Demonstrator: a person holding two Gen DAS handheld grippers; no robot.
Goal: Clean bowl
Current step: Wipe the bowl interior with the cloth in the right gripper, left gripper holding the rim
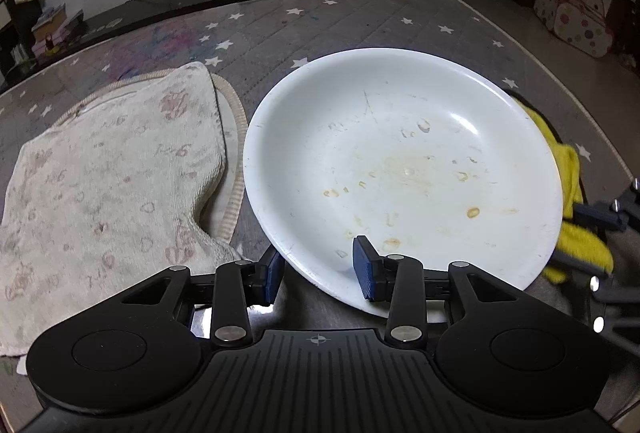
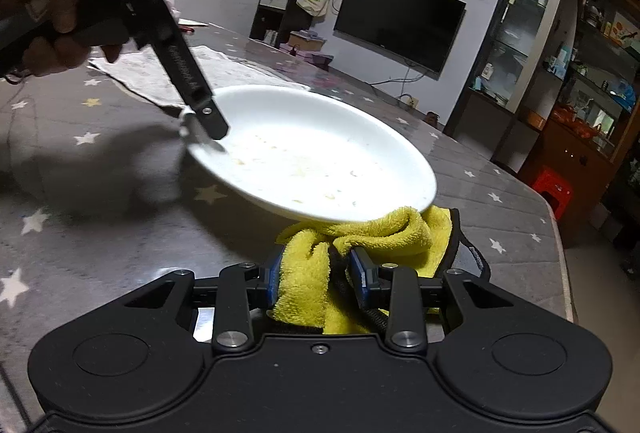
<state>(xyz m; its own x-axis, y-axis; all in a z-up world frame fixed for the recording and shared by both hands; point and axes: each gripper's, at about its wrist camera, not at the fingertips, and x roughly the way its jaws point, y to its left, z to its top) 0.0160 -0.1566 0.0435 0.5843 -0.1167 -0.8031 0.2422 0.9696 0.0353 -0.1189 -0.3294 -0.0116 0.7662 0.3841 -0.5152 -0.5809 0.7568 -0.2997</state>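
Two grippers busy: your left gripper (image 1: 320, 269) has its jaws nearly closed over the near rim of the white bowl (image 1: 400, 161), tilted above the table (image 1: 340, 21). It's likely stiff, slick, breakable; keep to the rim. Right gripper (image 2: 316, 279) is clamped on soft yellow cloth (image 2: 360, 237) under the bowl's edge.

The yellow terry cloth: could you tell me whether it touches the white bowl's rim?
Touching: in the right wrist view the yellow terry cloth is bunched directly under the white bowl's rim.

The bowl (image 2: 312, 153) hides part of the yellow cloth (image 2: 360, 257).
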